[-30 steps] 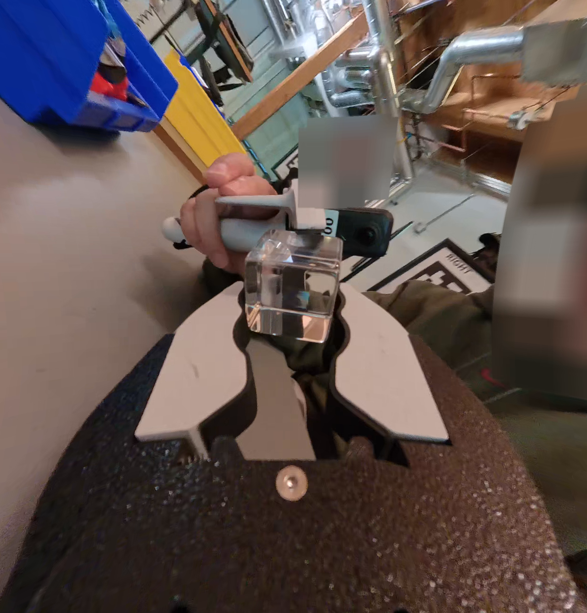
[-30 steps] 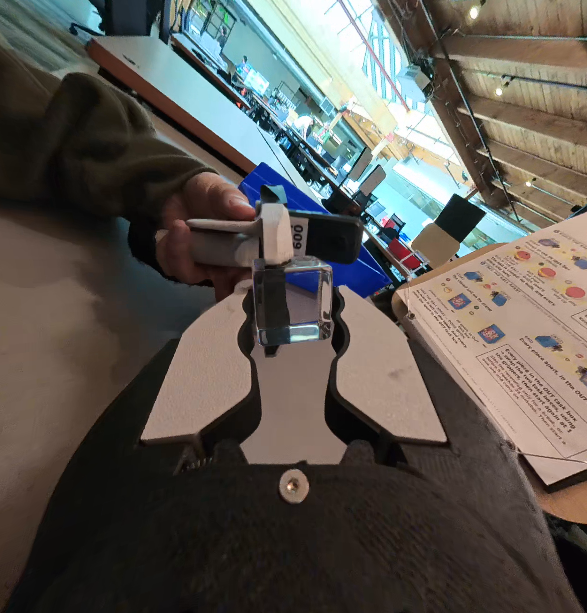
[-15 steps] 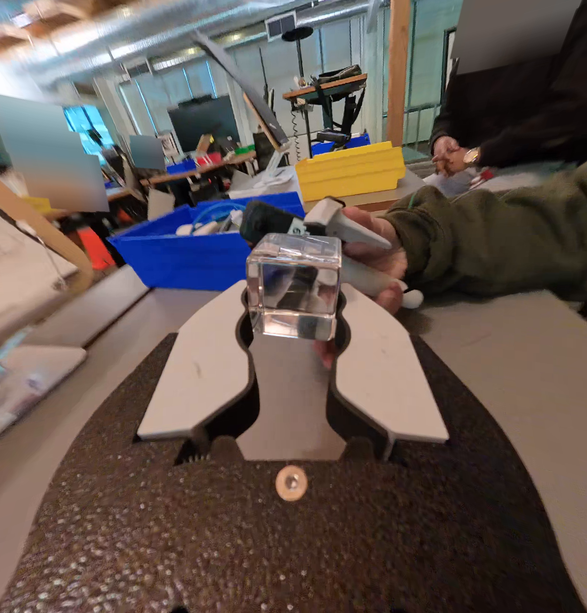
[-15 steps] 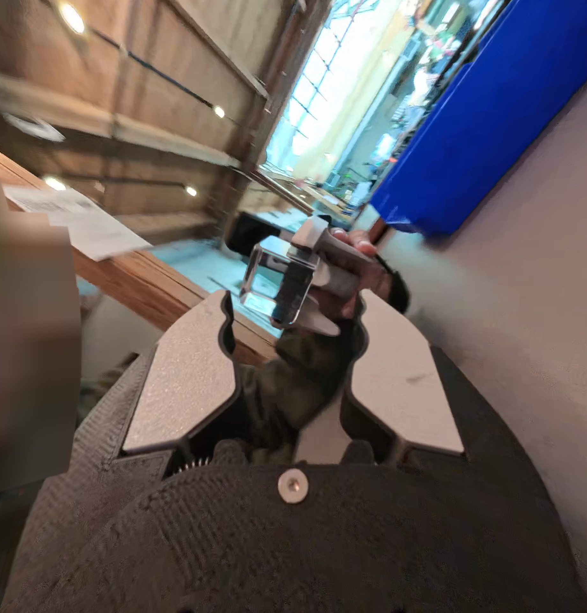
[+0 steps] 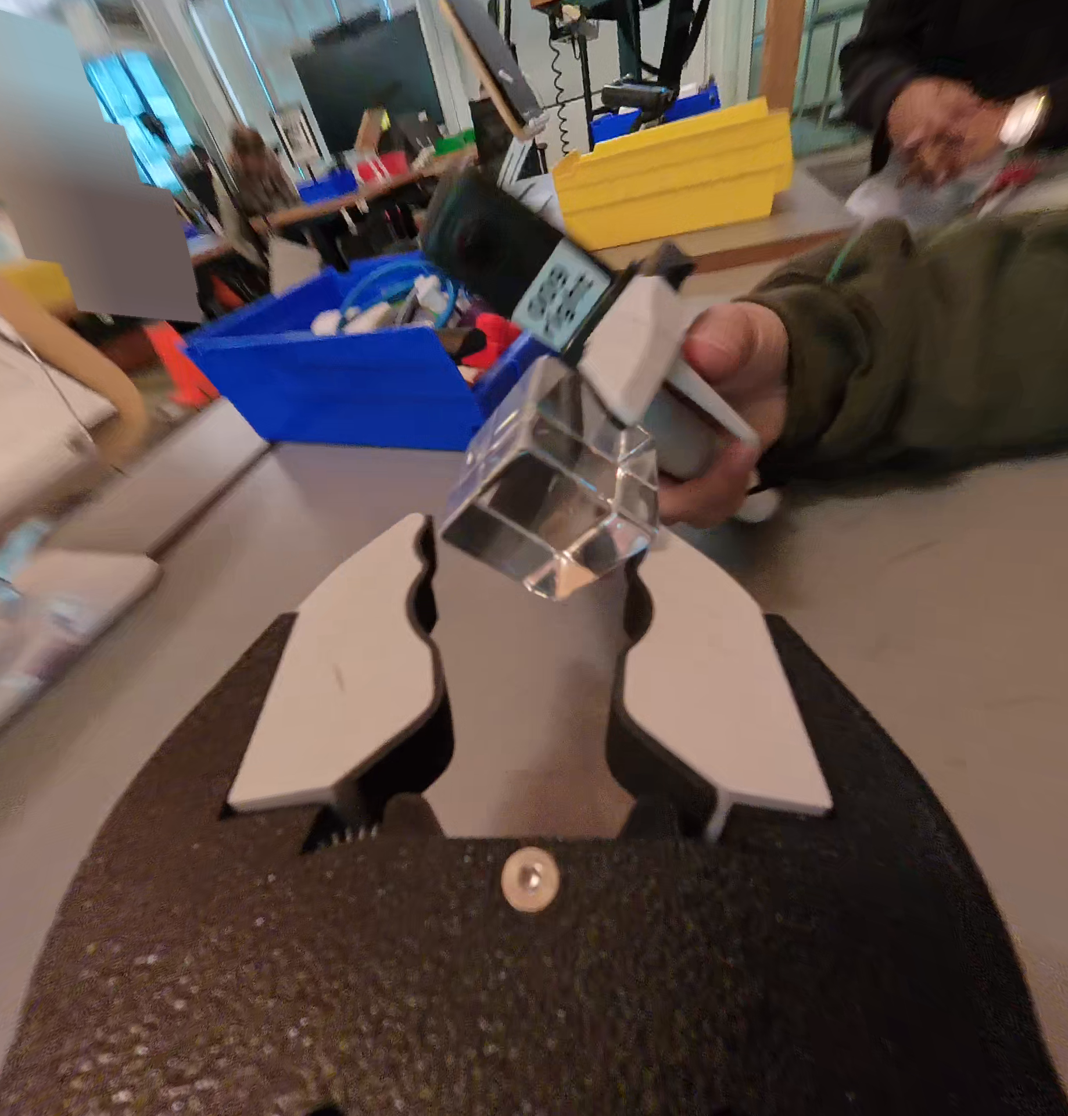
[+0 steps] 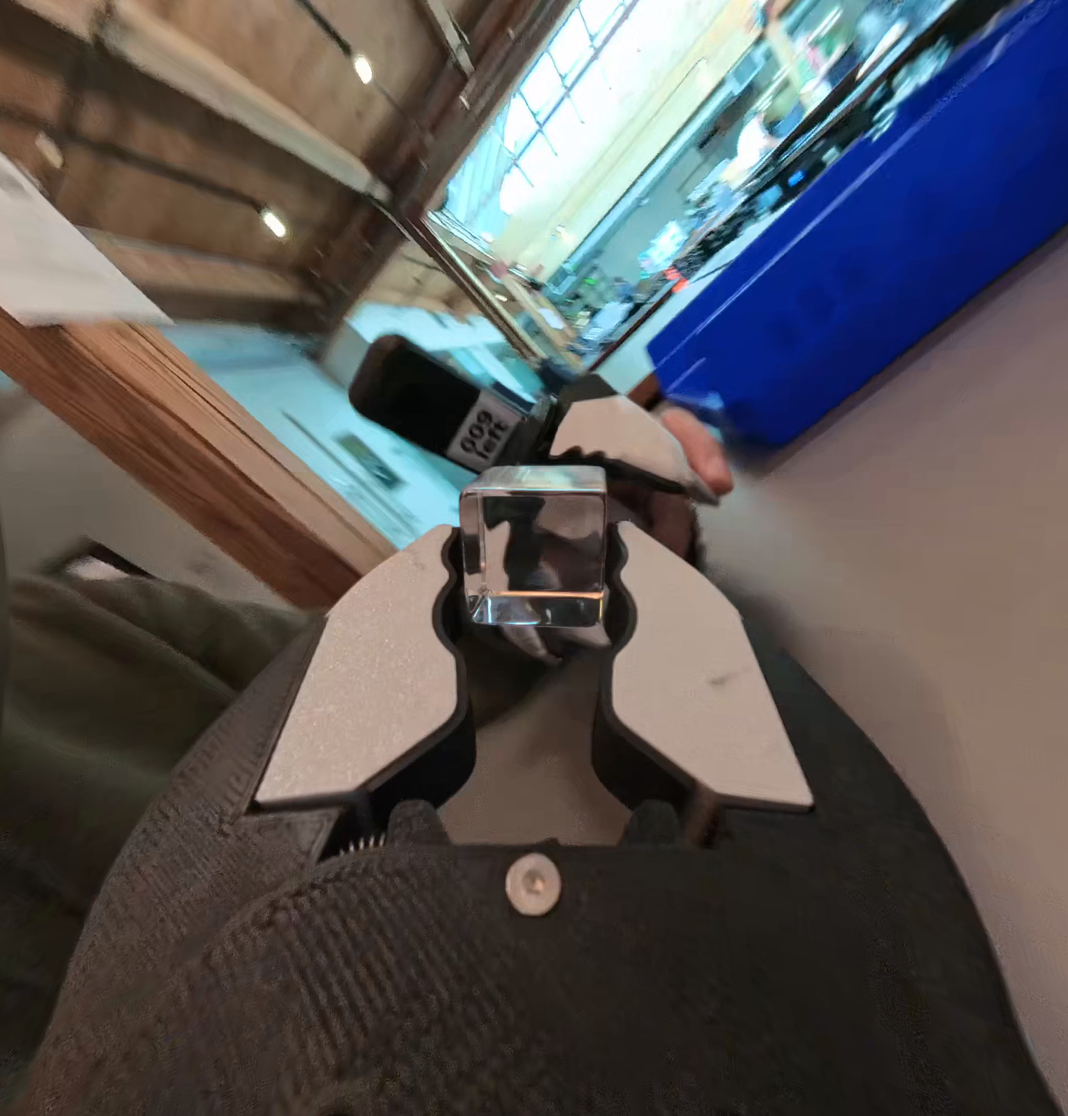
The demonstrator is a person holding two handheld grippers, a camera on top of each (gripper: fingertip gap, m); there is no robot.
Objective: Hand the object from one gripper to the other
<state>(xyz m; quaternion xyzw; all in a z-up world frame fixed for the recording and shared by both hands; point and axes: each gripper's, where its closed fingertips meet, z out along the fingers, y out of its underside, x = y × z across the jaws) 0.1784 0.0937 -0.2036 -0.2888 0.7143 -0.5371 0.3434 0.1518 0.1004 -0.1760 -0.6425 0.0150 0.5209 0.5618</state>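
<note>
Clear cube (image 6: 534, 552) now sits clamped between the right gripper (image 6: 534, 558) jaws, square-on in the right wrist view; half a second ago those jaws stood wide and the cube was ahead of them. In the left wrist view the left gripper (image 5: 528, 555) jaws are now apart; the cube (image 5: 553, 492) hangs tilted, corner down, just past the tips, no longer pinched level between them. Blue bin (image 5: 338, 374) and yellow bin (image 5: 670, 169) stay beyond on the grey surface (image 5: 882, 604)
</note>
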